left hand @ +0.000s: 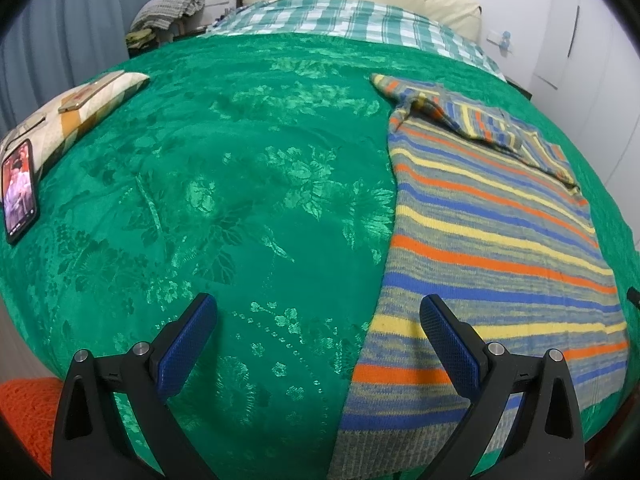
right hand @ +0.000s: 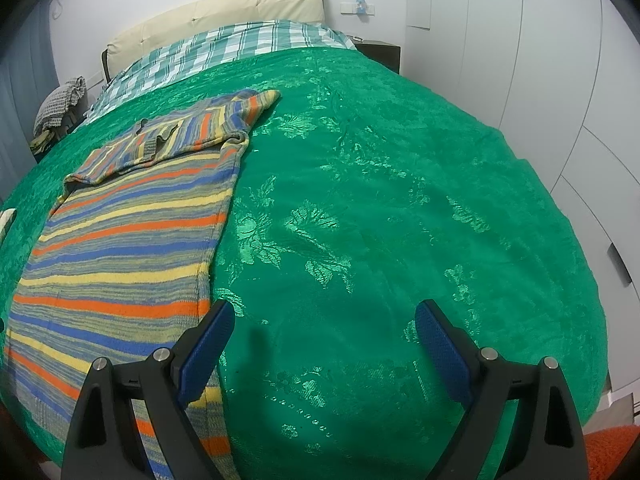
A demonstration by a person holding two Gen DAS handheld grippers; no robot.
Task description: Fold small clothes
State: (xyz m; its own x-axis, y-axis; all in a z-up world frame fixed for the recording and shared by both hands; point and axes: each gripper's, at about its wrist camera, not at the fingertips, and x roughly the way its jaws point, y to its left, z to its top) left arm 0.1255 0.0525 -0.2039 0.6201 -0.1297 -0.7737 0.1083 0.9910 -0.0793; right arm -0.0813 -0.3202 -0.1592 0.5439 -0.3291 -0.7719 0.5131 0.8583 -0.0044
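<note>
My working surface is a bed under a green floral damask bedspread. On it I see a striped knit sweater spread flat, one sleeve folded across its chest. Near the bed's left edge lies a patterned cushion, with a lit smartphone leaning against its near end. A green-and-white checked sheet covers the head end, below a cream headboard.

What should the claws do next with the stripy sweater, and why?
Probably lower both open claws, left claw and right claw, onto the striped sweater's near hem. Its sleeves already look folded in, and neither claw holds anything.
</note>
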